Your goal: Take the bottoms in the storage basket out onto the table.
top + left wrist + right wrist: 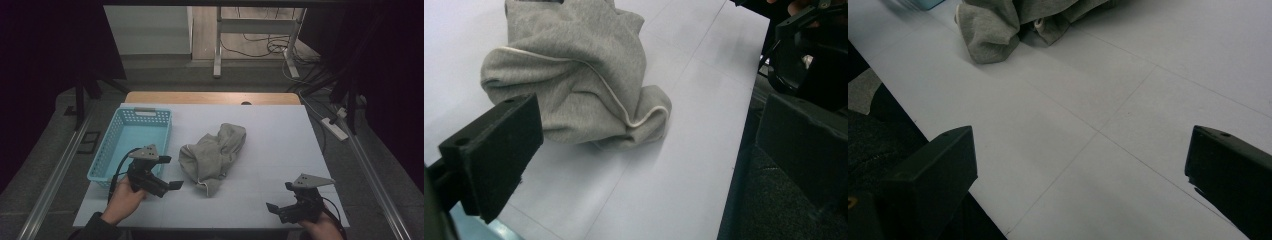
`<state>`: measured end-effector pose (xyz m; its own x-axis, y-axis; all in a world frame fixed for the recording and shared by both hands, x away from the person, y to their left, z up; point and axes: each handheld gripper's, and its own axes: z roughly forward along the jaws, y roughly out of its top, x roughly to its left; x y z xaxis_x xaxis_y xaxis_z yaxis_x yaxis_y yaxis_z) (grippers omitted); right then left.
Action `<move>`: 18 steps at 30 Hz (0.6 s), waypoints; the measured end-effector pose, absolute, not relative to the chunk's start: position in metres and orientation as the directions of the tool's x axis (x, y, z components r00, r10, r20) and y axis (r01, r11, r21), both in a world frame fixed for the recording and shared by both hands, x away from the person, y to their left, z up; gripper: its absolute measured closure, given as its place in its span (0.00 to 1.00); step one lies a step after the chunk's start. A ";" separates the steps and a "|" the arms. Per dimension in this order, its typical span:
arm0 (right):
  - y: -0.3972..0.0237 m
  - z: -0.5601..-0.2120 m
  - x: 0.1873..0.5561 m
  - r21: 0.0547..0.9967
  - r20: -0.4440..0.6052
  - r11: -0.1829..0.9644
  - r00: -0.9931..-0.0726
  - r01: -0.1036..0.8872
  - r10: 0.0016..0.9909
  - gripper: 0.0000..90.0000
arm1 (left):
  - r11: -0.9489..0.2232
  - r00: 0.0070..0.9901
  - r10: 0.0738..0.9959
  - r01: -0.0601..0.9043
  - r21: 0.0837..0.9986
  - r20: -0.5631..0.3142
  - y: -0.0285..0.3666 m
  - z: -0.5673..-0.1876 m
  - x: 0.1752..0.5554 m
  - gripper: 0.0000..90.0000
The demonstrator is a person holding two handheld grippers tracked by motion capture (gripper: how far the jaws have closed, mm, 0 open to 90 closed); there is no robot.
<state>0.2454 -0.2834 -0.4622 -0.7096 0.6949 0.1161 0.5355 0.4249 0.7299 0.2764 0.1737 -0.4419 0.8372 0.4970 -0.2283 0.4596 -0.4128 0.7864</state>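
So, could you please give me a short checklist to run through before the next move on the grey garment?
1. Left tongs open: ok, jaws stand wide apart in the left gripper view.
2. Right tongs open: ok, jaws apart with bare table between them.
3. Both tongs empty: ok, nothing held in either.
4. Grey garment free to grasp: ok, it lies crumpled on the white table, apart from both tongs.
5. Blue basket ready to receive: ok, upright at the table's left, nothing visible inside.
6. Left tongs lined up with the garment: ok, they point at its near edge.
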 end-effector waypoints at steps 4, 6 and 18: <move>-0.283 -0.462 0.245 0.730 0.116 0.425 -0.710 0.536 0.695 0.01 | -0.411 0.835 0.500 0.462 0.786 -0.229 0.176 -0.442 0.275 0.00; -0.283 -0.462 0.245 0.730 0.117 0.424 -0.709 0.536 0.695 0.01 | -0.411 0.833 0.503 0.464 0.785 -0.230 0.177 -0.443 0.274 0.00; -0.283 -0.462 0.246 0.730 0.116 0.424 -0.709 0.536 0.695 0.01 | -0.414 0.826 0.516 0.471 0.779 -0.226 0.184 -0.445 0.270 0.00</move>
